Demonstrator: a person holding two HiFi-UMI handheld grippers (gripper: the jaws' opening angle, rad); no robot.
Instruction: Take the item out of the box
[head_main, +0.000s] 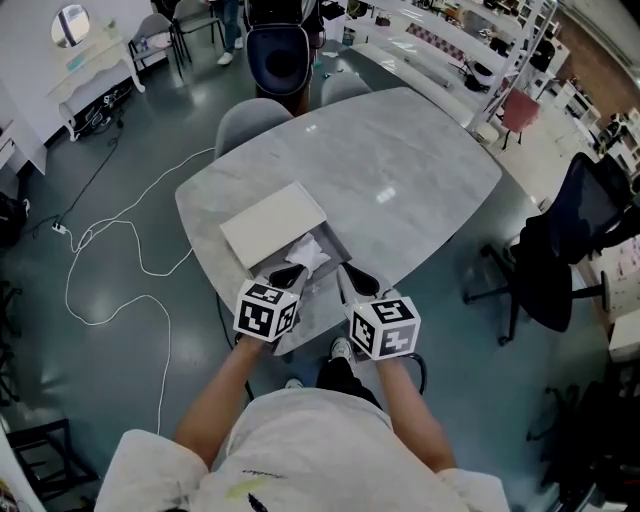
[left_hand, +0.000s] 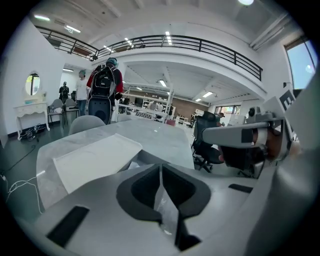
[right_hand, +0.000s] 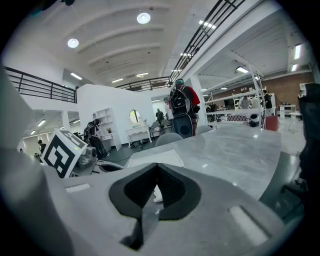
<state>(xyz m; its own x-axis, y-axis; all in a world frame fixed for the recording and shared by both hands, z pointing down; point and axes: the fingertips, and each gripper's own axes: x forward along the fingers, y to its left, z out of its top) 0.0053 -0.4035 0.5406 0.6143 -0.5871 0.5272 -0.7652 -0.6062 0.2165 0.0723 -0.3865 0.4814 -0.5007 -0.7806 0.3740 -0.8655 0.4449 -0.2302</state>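
A shallow grey box (head_main: 337, 244) sits open near the front edge of the marble table (head_main: 400, 170). Its flat white lid (head_main: 273, 225) lies beside it to the left. A crumpled white item (head_main: 308, 254) sticks up inside the box. My left gripper (head_main: 290, 271) reaches the item's near side; in the left gripper view the left gripper (left_hand: 161, 171) is shut on a thin clear film (left_hand: 166, 205). The lid (left_hand: 97, 157) lies just ahead of it. My right gripper (head_main: 353, 273) hovers at the box's right front corner, and the right gripper (right_hand: 156, 174) is shut with nothing in it.
Grey chairs (head_main: 250, 112) stand at the table's far side, with a person carrying a dark backpack (head_main: 279, 55) behind them. A black office chair (head_main: 575, 235) is at the right. A white cable (head_main: 120, 235) trails over the floor at the left.
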